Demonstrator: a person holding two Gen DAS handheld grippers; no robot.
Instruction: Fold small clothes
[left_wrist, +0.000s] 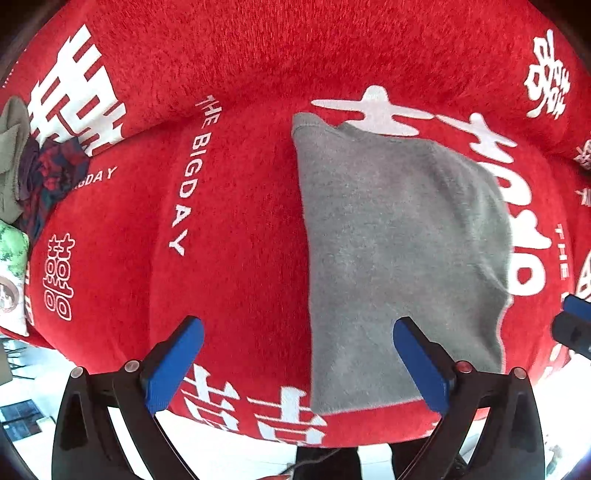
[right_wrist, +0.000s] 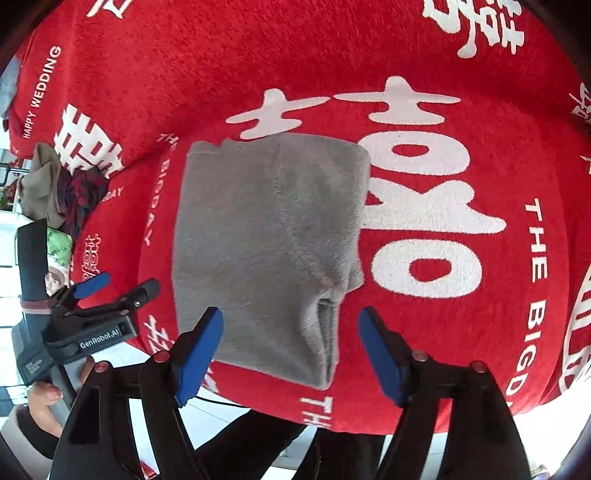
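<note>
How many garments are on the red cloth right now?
3 visible: a folded grey garment in the middle, below the open right gripper; an olive garment and a dark patterned one piled at the left edge. More may be hidden there.

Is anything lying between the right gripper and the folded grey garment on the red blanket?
Nothing visible does. The right gripper is open above the near edge of the grey garment, with only air between its pads and the cloth. The pile of other clothes sits off at the blanket's far left.
</note>
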